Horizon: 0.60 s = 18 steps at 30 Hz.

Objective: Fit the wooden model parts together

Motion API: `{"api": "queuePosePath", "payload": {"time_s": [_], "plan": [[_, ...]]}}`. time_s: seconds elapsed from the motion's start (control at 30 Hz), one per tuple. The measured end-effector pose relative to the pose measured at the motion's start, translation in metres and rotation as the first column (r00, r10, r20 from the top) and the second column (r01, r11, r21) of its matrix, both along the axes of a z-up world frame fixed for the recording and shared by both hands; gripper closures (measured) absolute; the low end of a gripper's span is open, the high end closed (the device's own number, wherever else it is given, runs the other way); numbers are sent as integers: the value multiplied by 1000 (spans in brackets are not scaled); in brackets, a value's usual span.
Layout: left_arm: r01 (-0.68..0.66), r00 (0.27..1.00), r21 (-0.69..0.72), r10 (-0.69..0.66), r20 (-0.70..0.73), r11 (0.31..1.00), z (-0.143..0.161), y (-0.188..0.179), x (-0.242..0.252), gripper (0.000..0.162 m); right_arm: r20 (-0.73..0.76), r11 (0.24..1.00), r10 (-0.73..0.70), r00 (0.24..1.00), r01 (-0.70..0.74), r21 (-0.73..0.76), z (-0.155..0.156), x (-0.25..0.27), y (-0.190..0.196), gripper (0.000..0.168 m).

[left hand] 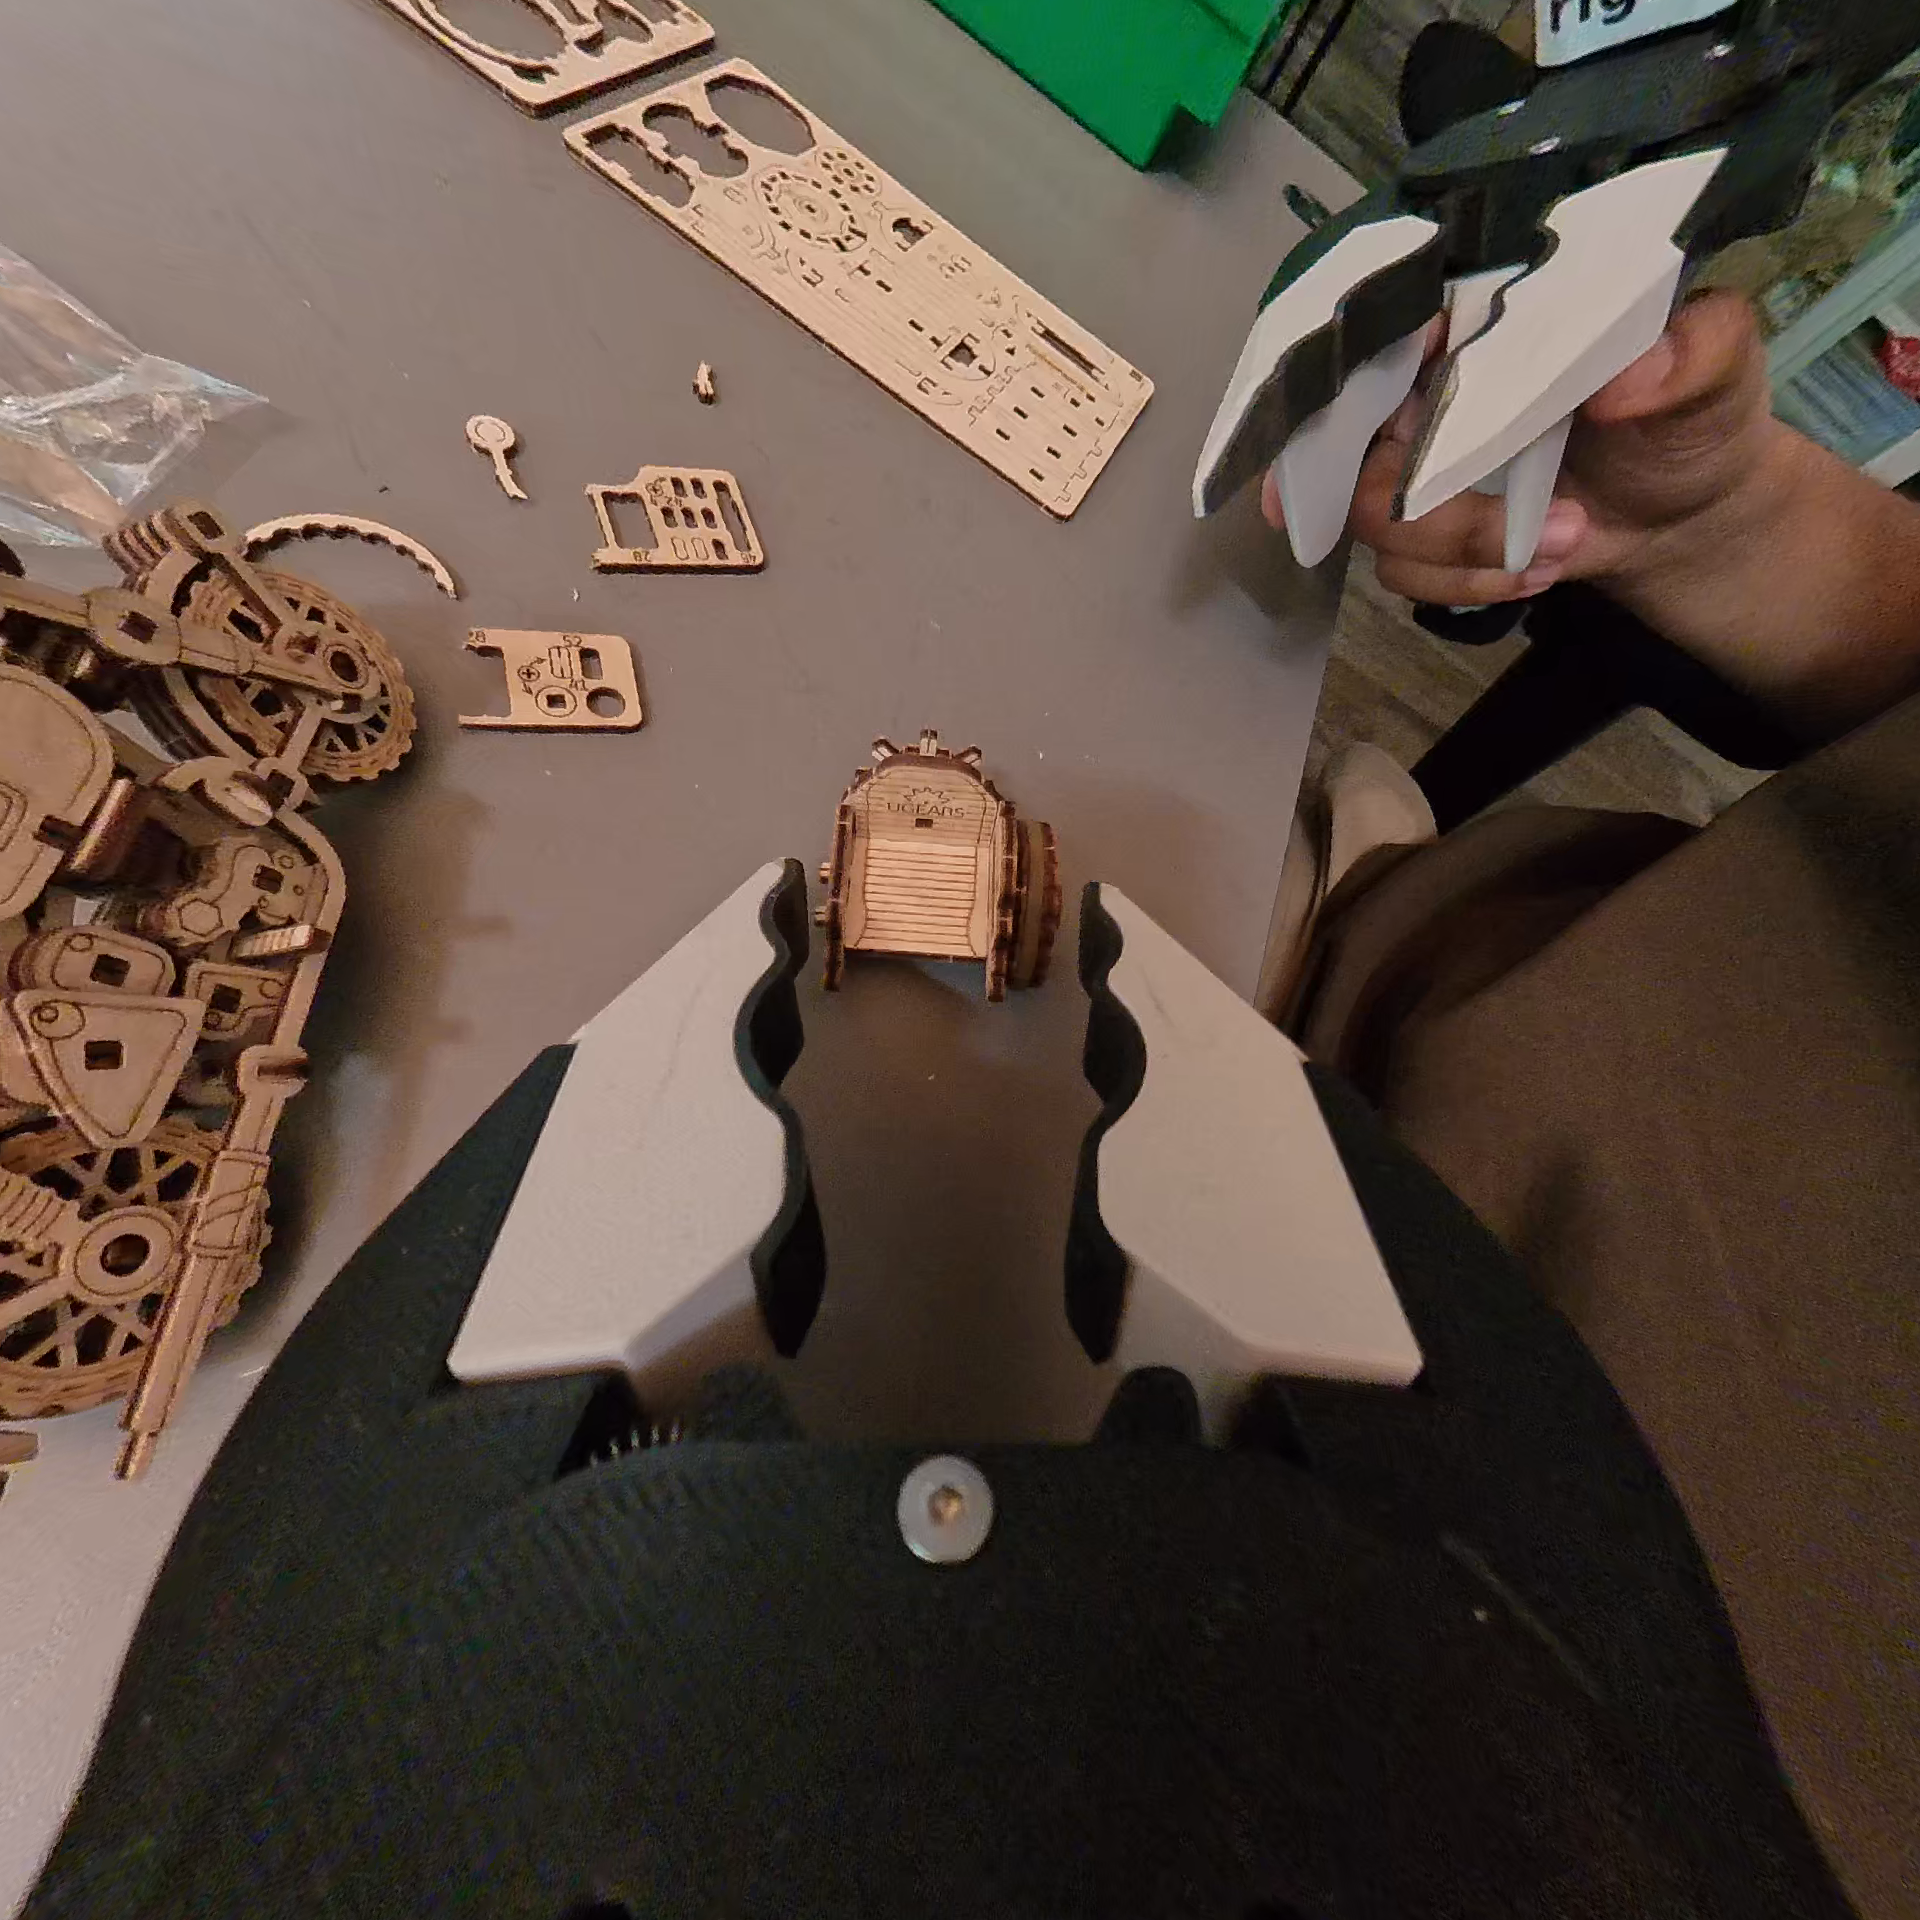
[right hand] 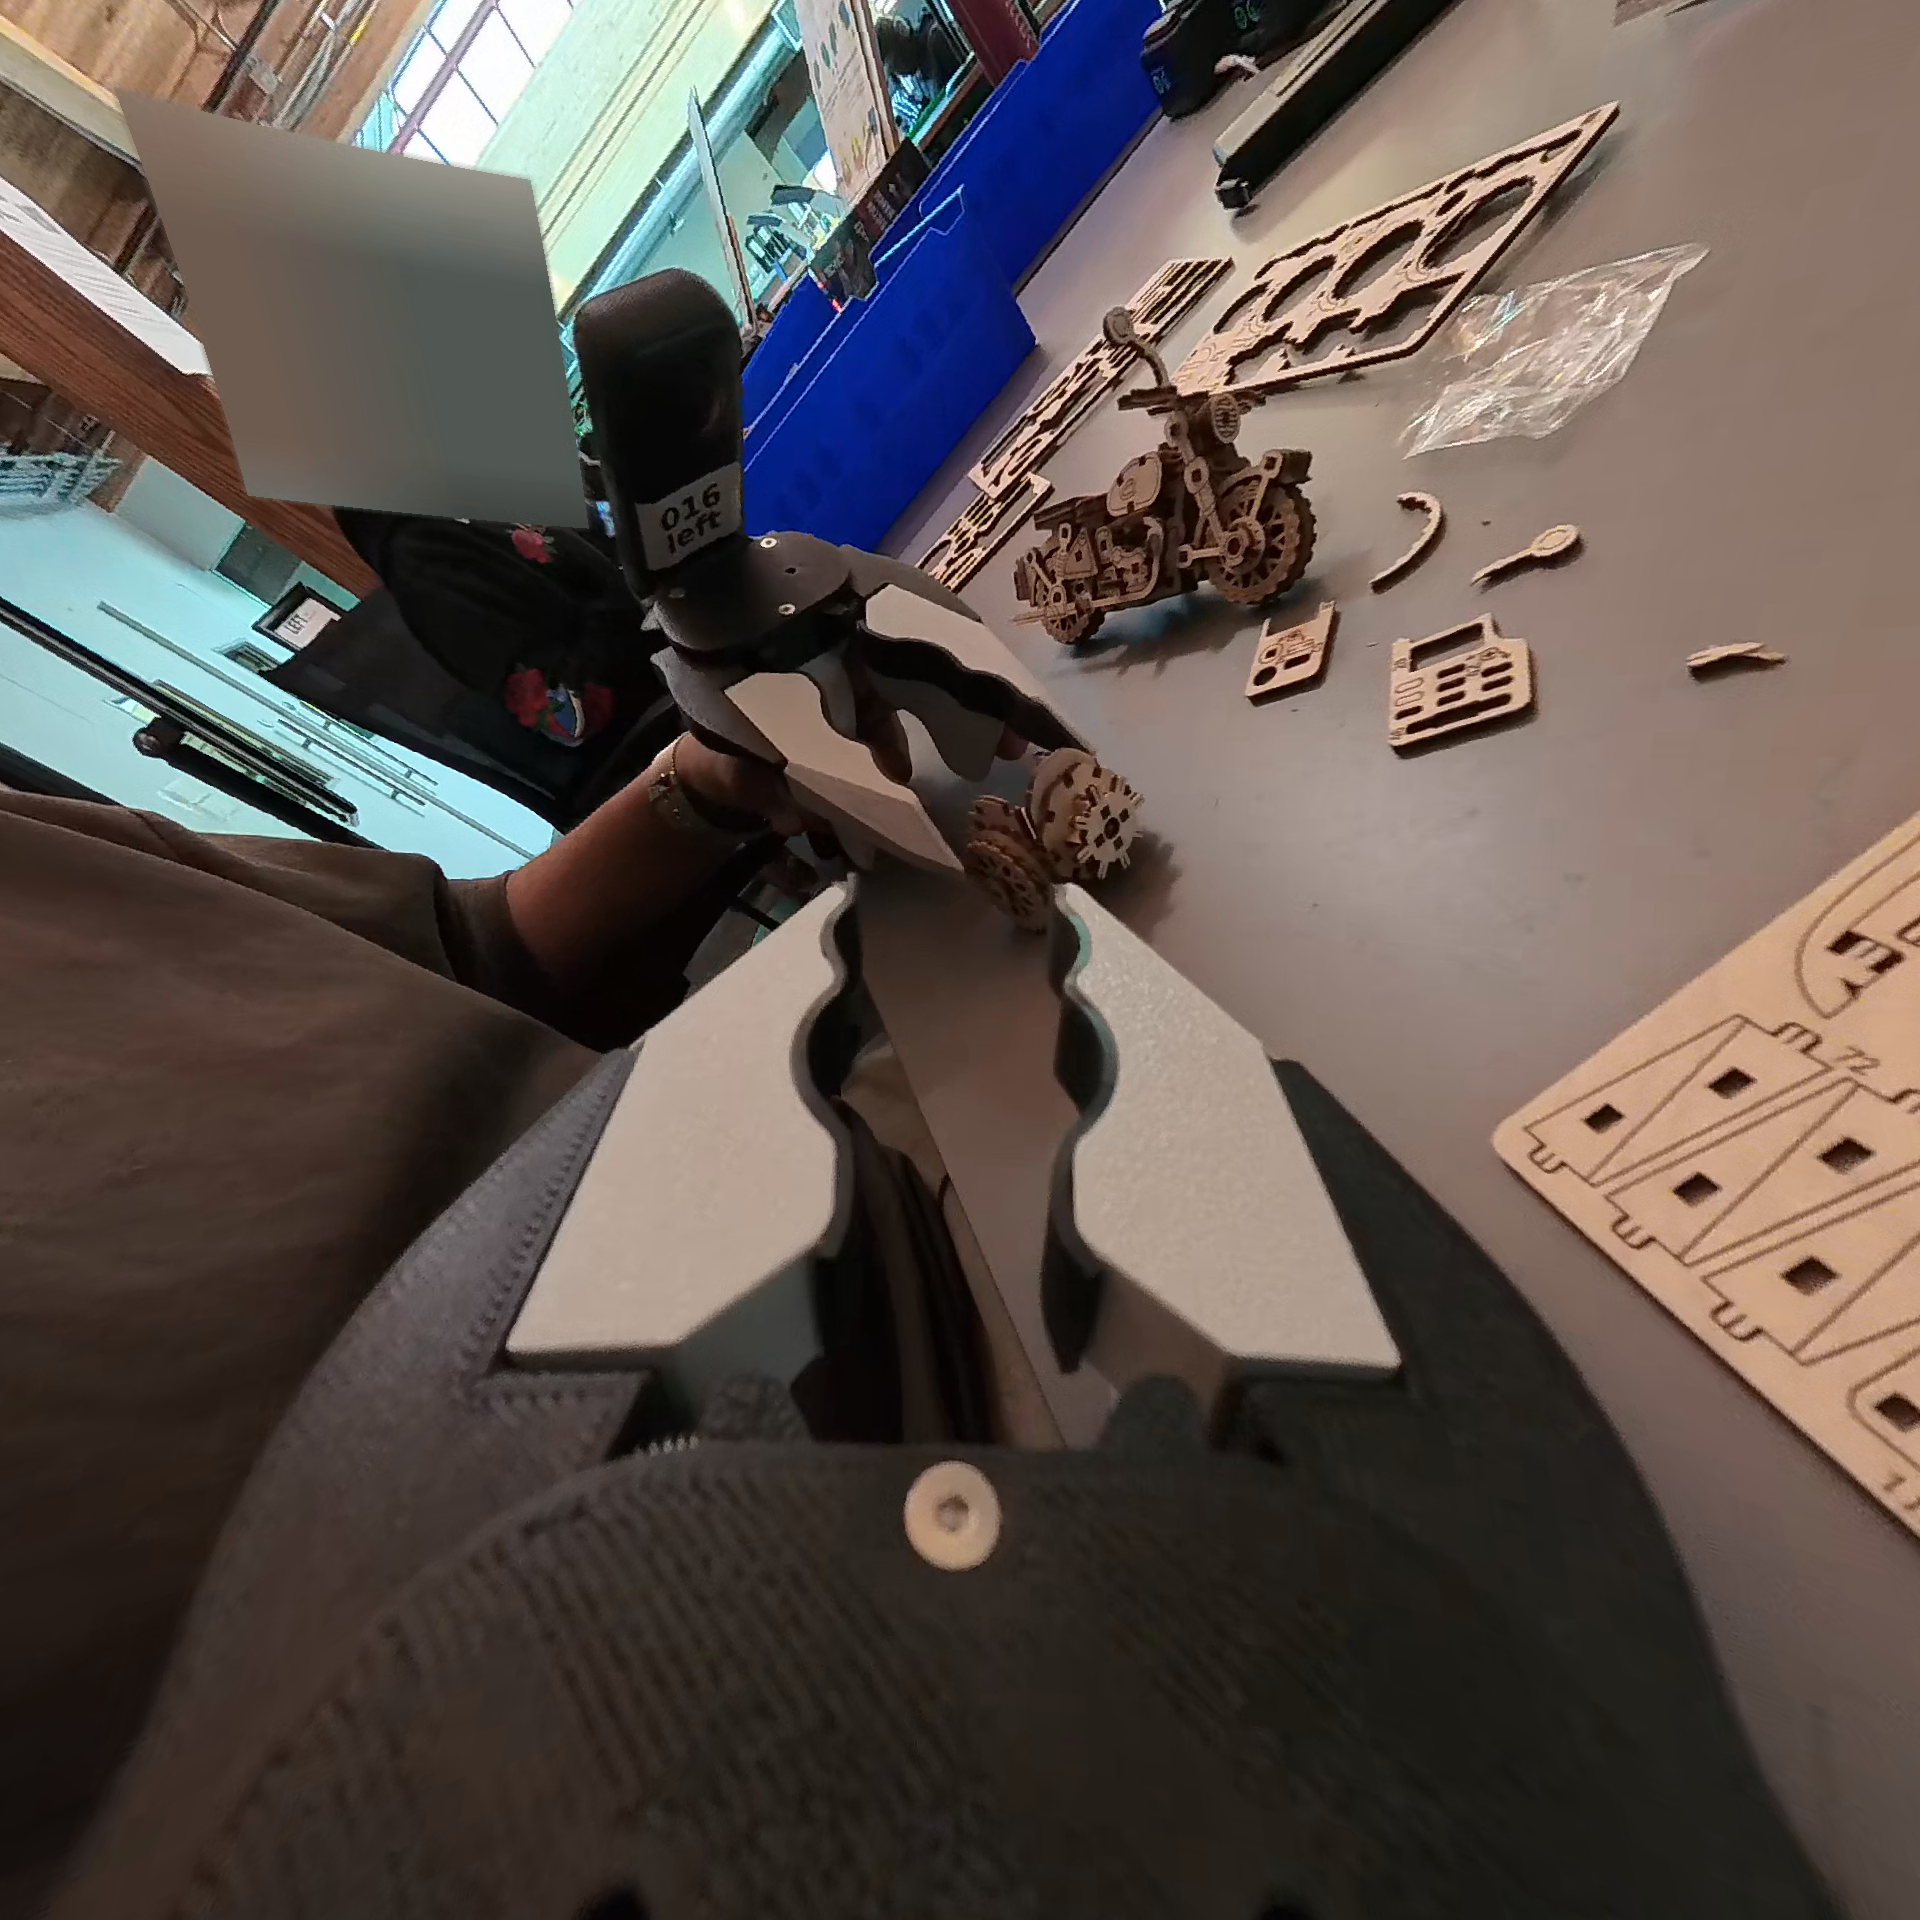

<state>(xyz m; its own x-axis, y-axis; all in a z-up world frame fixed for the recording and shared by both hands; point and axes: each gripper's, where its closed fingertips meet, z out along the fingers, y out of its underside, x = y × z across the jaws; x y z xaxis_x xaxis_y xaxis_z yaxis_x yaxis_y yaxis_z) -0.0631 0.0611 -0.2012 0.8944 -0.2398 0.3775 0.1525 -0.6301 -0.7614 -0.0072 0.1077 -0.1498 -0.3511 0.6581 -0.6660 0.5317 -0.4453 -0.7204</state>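
A small wooden sidecar-like assembly (left hand: 935,873) with slatted floor and gear wheels stands on the grey table (left hand: 935,582) near its right edge. My left gripper (left hand: 940,920) is open and empty, its fingertips just short of the assembly on either side. The right wrist view shows the same assembly (right hand: 1070,821) right at the left gripper's (right hand: 992,805) tips. My right gripper (right hand: 956,902) is open and empty, held above the table edge and pointing at the assembly. It also shows at the upper right of the left wrist view (left hand: 1304,509). A built wooden motorcycle (right hand: 1174,540) stands farther back.
Loose cut pieces lie mid-table: two small plates (left hand: 675,520) (left hand: 556,681), an arc (left hand: 353,540), a spoon-shaped piece (left hand: 494,447). Punched sheets (left hand: 862,281) (right hand: 1745,1164), a plastic bag (left hand: 83,395) and a green box (left hand: 1112,62) lie around. The table edge (left hand: 1299,831) runs at right. Tip to tip, the grippers are about 10 cm apart. To reach the built wooden motorcycle (right hand: 1174,540) in a straight line is about 8 cm for my left fingers, about 15 cm for my right. Seen from the left wrist view (left hand: 271,751) as well.
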Motion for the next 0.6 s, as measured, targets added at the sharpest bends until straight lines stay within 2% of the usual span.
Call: {"api": "queuePosePath", "payload": {"time_s": [0.13,0.33,0.6], "plan": [[10,995,15,-11,102,1000,6,0,5,107,-1,1000,-2,1000,2,-2,0,0,1,134],[-10,989,33,5,150,999,10,0,0,106,0,1000,-2,1000,2,7,0,0,1,134],[-22,987,42,14,162,999,12,1,-1,106,9,987,-4,1000,2,159,-11,0,0,134]]}}
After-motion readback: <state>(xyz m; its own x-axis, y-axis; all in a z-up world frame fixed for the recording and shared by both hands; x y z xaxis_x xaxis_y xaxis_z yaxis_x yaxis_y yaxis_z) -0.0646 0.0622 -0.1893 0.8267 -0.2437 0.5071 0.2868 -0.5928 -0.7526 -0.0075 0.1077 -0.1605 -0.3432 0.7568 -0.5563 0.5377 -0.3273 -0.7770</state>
